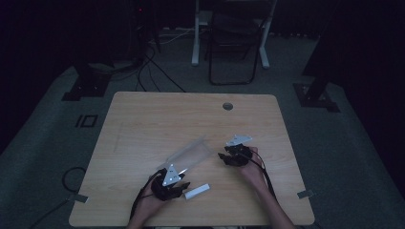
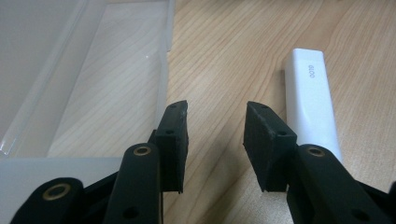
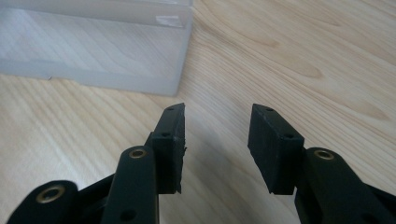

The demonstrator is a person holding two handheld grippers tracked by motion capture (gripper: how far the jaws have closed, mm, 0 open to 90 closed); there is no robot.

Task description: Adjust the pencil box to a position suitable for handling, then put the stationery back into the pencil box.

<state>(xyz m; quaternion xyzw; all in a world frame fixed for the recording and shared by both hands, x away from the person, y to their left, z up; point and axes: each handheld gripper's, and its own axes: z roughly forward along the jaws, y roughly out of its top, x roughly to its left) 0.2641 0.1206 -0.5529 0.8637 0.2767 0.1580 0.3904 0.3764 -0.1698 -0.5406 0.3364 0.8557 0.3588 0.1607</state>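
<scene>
- Desk (image 1: 143, 119): light wood, with a round cable hole (image 1: 228, 106) near its far edge.
- Clear plastic box (image 1: 191, 153): translucent, lying on the desk between your two hands, its long side running diagonally.
- White stick (image 1: 197, 191): a small white block printed "0010", flat on the desk near its front edge, just beside your left gripper.
- Your left gripper (image 2: 215, 140): jaws partly open with nothing between them, only bare wood; box wall on one side, white stick just outside the other.
- Your right gripper (image 3: 215, 144): jaws about half open, empty, held over bare desk, the box's corner a little ahead.
</scene>
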